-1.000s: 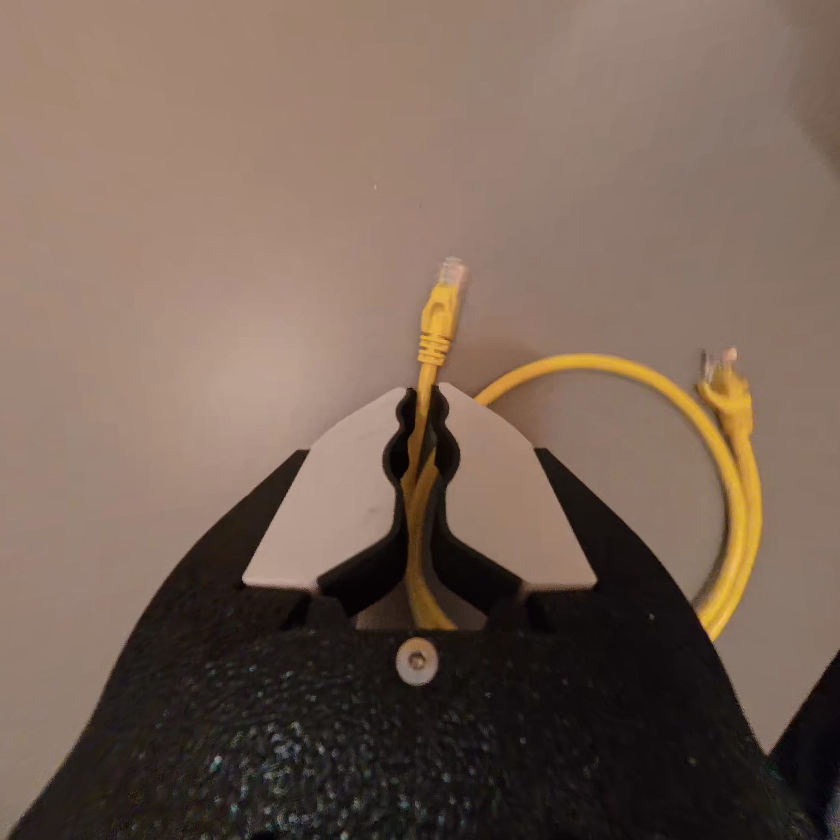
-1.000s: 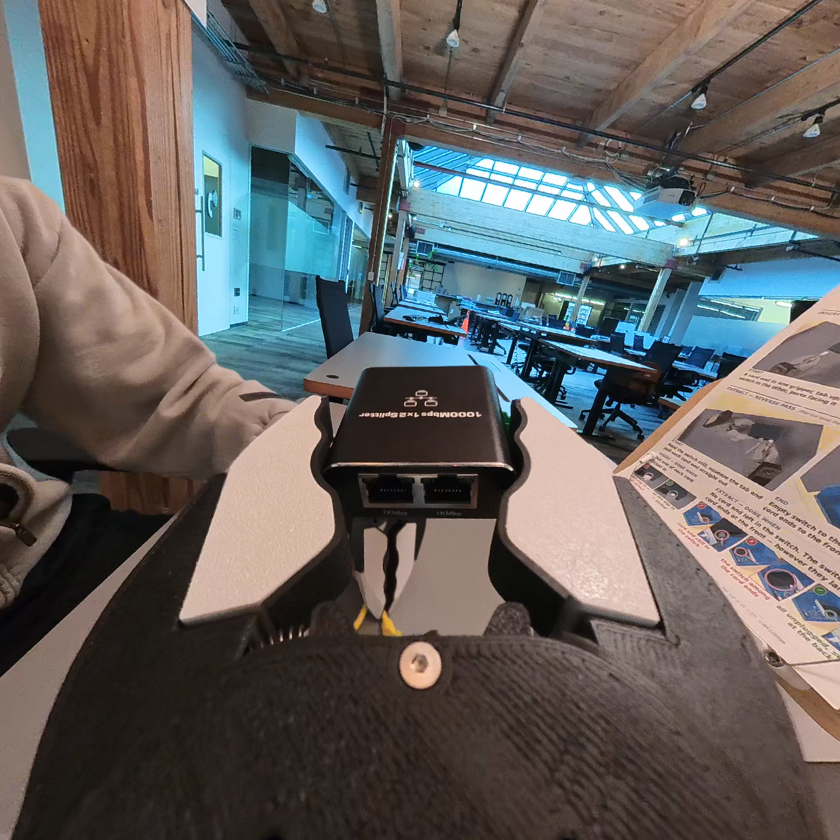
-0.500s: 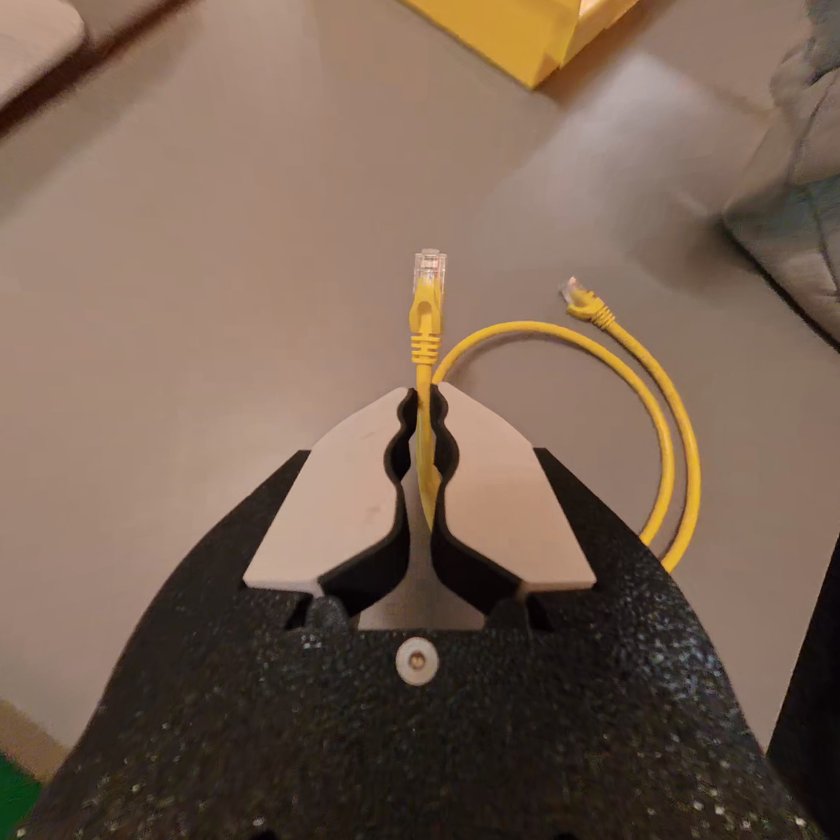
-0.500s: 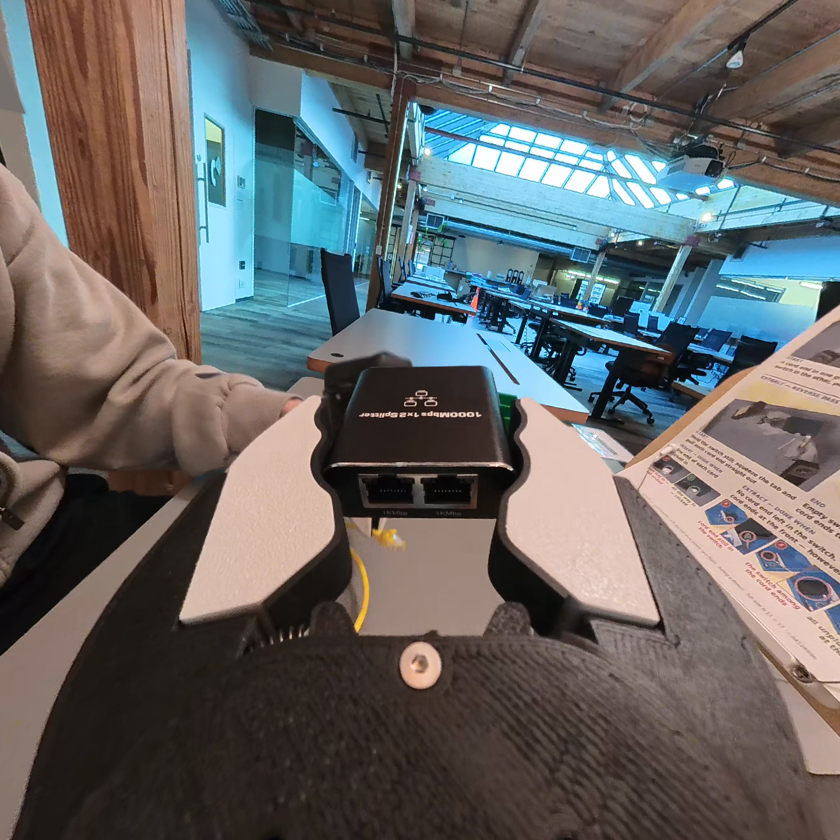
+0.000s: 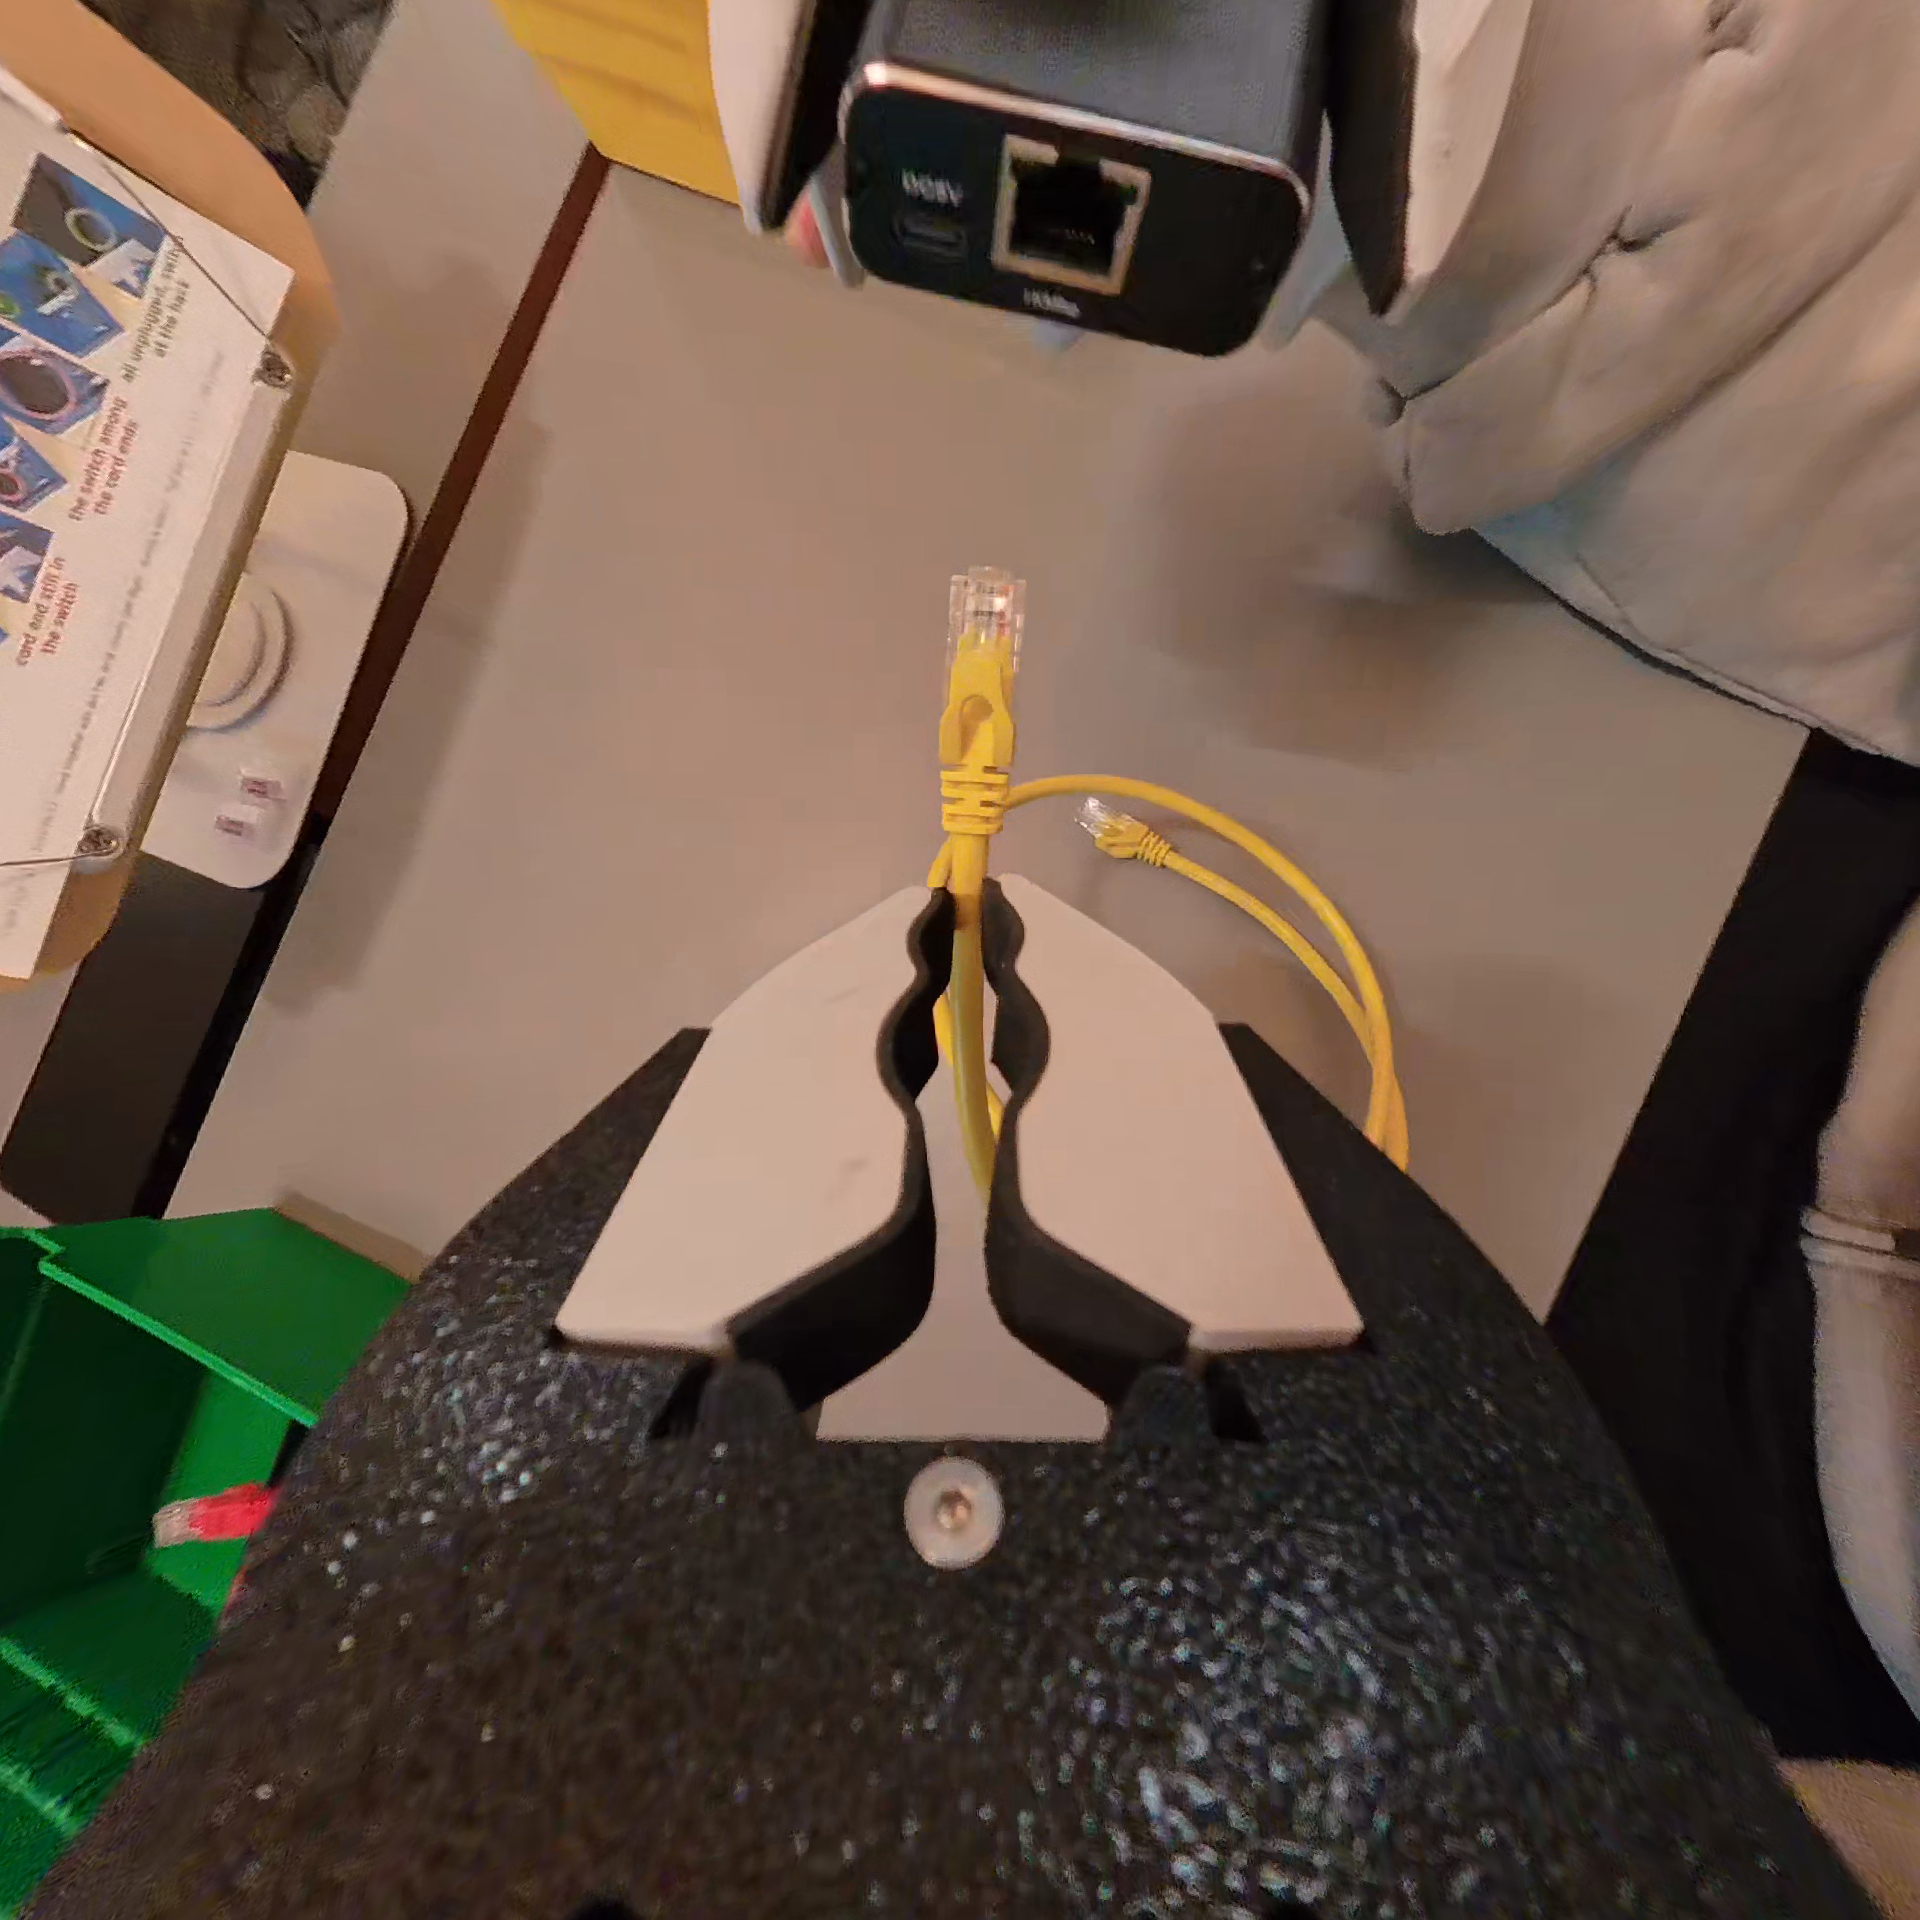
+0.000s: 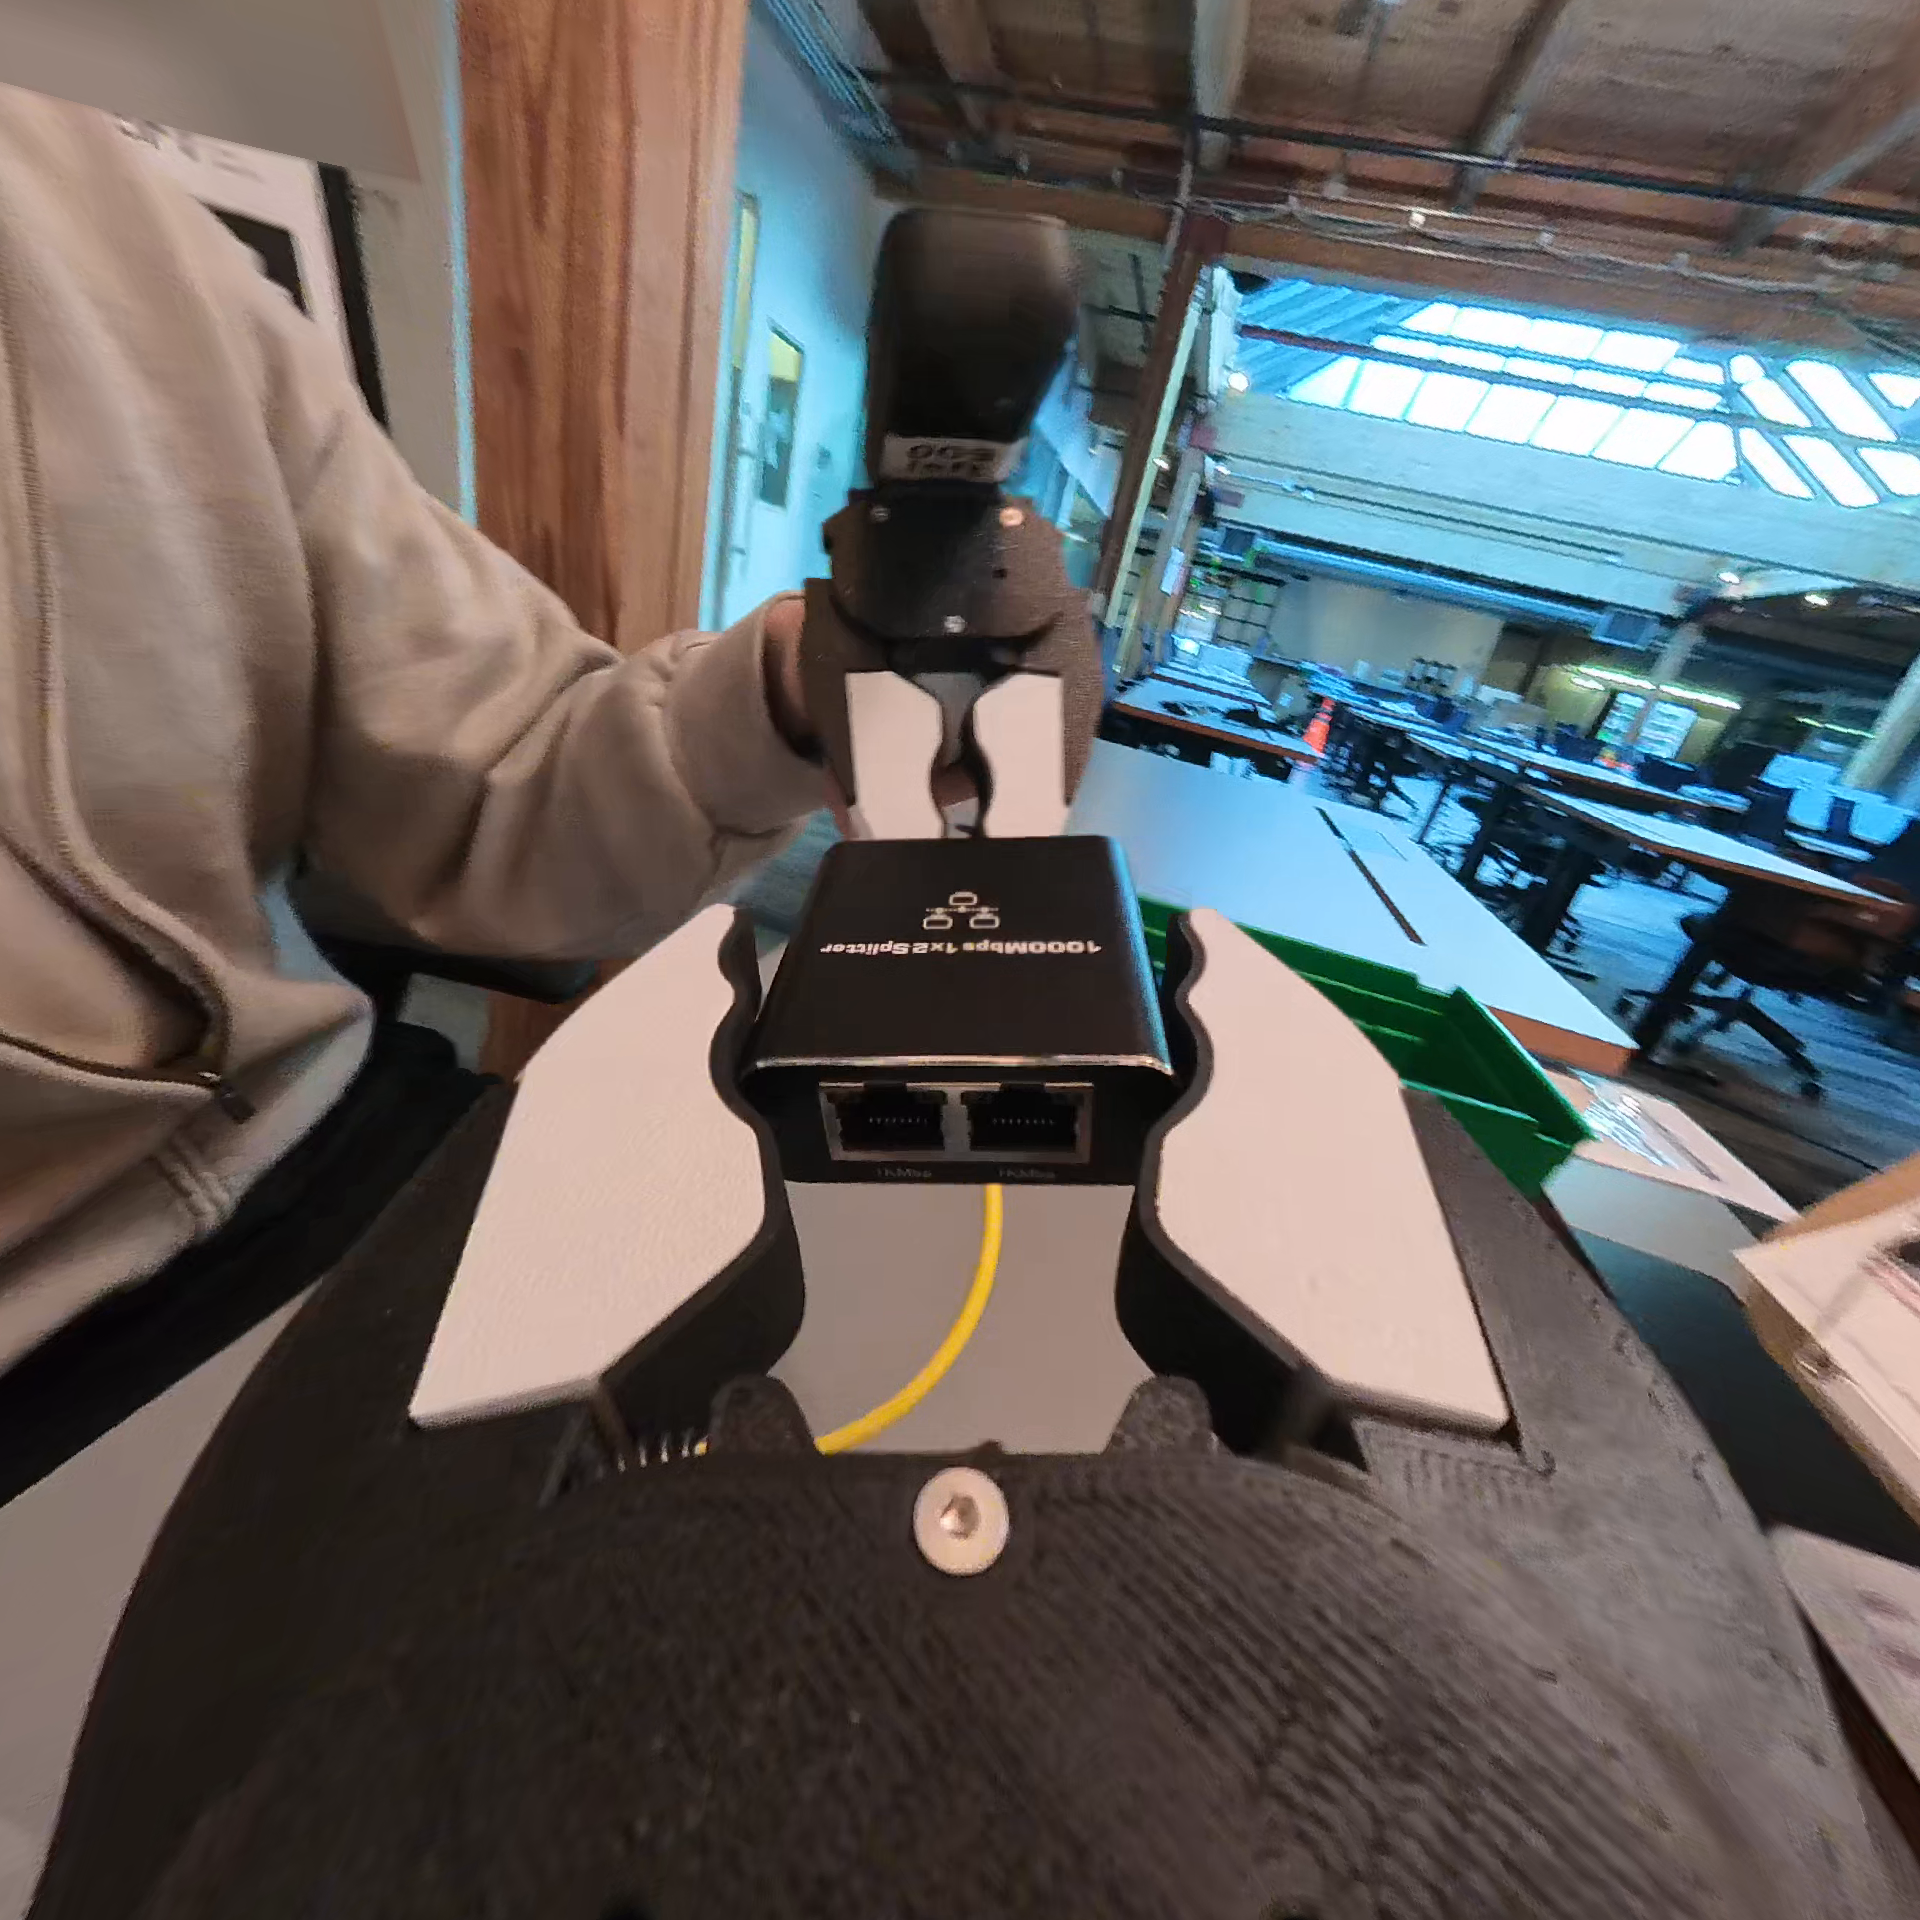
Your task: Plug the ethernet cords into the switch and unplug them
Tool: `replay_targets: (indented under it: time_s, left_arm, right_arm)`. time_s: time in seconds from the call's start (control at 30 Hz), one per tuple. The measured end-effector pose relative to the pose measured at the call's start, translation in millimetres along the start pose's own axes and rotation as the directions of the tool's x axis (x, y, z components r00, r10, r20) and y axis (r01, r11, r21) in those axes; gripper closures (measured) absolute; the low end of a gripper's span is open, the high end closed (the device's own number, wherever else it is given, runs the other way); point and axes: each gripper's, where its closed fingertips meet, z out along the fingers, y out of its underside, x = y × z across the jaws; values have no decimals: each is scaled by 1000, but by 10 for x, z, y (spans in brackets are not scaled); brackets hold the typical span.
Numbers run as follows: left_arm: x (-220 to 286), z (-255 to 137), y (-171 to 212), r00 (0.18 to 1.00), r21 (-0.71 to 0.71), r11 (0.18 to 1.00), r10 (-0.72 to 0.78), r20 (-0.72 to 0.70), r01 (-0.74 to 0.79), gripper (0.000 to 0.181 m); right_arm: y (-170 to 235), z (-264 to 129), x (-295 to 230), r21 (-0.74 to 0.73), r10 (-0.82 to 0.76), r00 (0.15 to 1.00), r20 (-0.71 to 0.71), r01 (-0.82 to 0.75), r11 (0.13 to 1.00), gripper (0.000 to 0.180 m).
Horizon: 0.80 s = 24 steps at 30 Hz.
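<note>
My left gripper (image 5: 966,894) is shut on a yellow ethernet cord (image 5: 977,717) just behind its plug. The clear plug tip points at the single port of the black switch (image 5: 1075,218), with a gap between them. The cord's other plug (image 5: 1110,826) hangs free at the right. My right gripper (image 6: 961,925) is shut on the switch (image 6: 961,966) and holds it in the air, its two-port side facing the right camera. The left gripper (image 6: 951,821) shows beyond the switch in the right wrist view. A stretch of yellow cord (image 6: 935,1340) shows under the switch.
A grey table (image 5: 727,644) lies below. A green bin (image 5: 125,1455) with a red plug (image 5: 213,1538) in it stands at the lower left; it shows at the right in the right wrist view (image 6: 1455,1049). An instruction board (image 5: 114,499) and a yellow box (image 5: 634,83) stand nearby. A person's sleeve (image 6: 312,665) is at the left. The gap from one gripper's tips to the other's is roughly 9 cm.
My left gripper has lifted and swung up with the cord, so the switch has come into its view ahead of the plug. In the right wrist view the left gripper has risen behind the switch.
</note>
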Motion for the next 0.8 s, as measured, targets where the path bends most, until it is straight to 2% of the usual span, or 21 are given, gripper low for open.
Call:
replay_targets:
  time_s: [0.1,0.27,0.8]
  left_arm:
    - [10,-93,-76,1000,-43,999,24,-17,-25,176]
    - [47,-209,-153,997,-74,995,59,-48,-62,176]
    - [31,-122,79,992,-247,963,86,-95,-107,176]
  right_arm:
    - [-23,37,-53,49,29,998,58,-32,998,104]
    - [69,77,-34,12,42,998,55,-42,999,104]
    - [390,274,-60,-239,1,999,37,7,971,104]
